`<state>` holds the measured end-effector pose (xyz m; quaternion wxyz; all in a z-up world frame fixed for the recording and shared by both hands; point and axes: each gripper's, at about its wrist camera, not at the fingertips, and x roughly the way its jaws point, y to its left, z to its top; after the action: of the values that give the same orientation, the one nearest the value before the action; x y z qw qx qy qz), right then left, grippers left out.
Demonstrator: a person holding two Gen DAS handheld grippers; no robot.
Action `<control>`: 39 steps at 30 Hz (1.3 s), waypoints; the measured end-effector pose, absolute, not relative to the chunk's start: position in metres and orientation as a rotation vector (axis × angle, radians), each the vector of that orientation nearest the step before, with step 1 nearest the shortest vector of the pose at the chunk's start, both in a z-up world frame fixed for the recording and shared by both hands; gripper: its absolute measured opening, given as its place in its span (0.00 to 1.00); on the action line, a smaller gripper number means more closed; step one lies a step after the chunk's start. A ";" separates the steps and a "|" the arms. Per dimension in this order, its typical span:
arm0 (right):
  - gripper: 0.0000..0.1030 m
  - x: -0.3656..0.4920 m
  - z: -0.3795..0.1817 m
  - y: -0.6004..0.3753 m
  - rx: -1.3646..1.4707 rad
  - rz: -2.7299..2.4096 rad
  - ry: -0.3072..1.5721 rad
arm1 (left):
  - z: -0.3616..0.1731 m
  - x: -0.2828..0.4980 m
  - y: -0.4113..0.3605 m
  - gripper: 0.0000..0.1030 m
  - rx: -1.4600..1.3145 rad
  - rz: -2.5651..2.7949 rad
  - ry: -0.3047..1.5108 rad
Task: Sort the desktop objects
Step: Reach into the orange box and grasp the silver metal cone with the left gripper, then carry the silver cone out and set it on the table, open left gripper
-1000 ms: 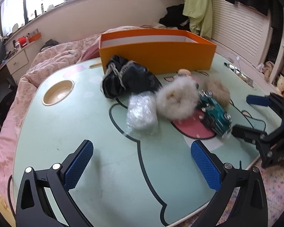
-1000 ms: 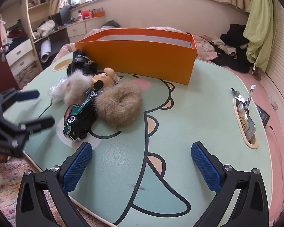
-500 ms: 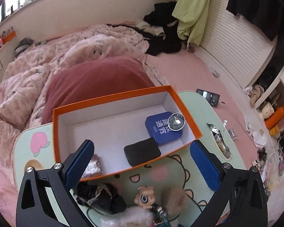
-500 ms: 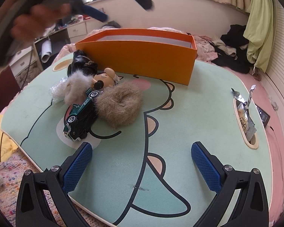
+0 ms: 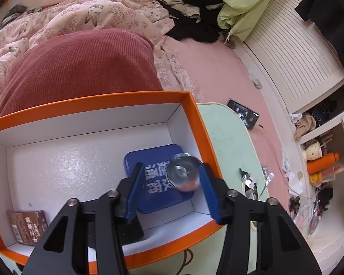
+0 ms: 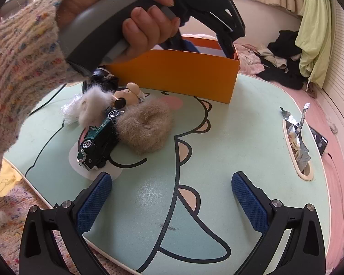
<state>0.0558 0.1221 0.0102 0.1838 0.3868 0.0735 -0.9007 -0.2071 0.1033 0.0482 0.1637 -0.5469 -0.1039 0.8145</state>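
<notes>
Over orange box (image 5: 196, 123), left gripper (image 5: 170, 192) closing, tape roll (image 5: 183, 175) and blue tin (image 5: 159, 178) showing between pads, nothing pinched. Right gripper (image 6: 172, 202) hovering spread. Toy car (image 6: 98, 138) waiting beside box. Advising clearing box wall when lifting out.

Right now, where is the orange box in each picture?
Left wrist view: the orange box fills the lower left, seen from above, with the left gripper over it.
Right wrist view: the box stands at upper centre, behind the toys.
Shared landmark: the green cloth hanging by the wall.
</notes>
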 end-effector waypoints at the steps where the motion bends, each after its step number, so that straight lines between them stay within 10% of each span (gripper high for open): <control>1: 1.00 0.056 0.010 0.122 1.091 -2.540 0.207 | 0.047 -0.208 0.103 0.39 -1.567 2.321 -0.296; 10: 1.00 0.056 0.010 0.122 1.090 -2.540 0.205 | 0.044 -0.213 0.111 0.25 -1.509 2.366 -0.259; 28: 1.00 0.055 0.010 0.122 1.088 -2.540 0.204 | 0.110 -0.121 0.044 0.24 -1.138 2.408 -0.325; 39: 1.00 0.055 0.010 0.123 1.088 -2.540 0.204 | 0.057 -0.024 -0.014 0.25 -1.181 2.376 -0.361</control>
<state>0.0549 0.1226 0.0103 0.1843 0.3859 0.0725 -0.9010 -0.0236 -0.0135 0.0565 0.2301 -0.4292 -0.1311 0.8635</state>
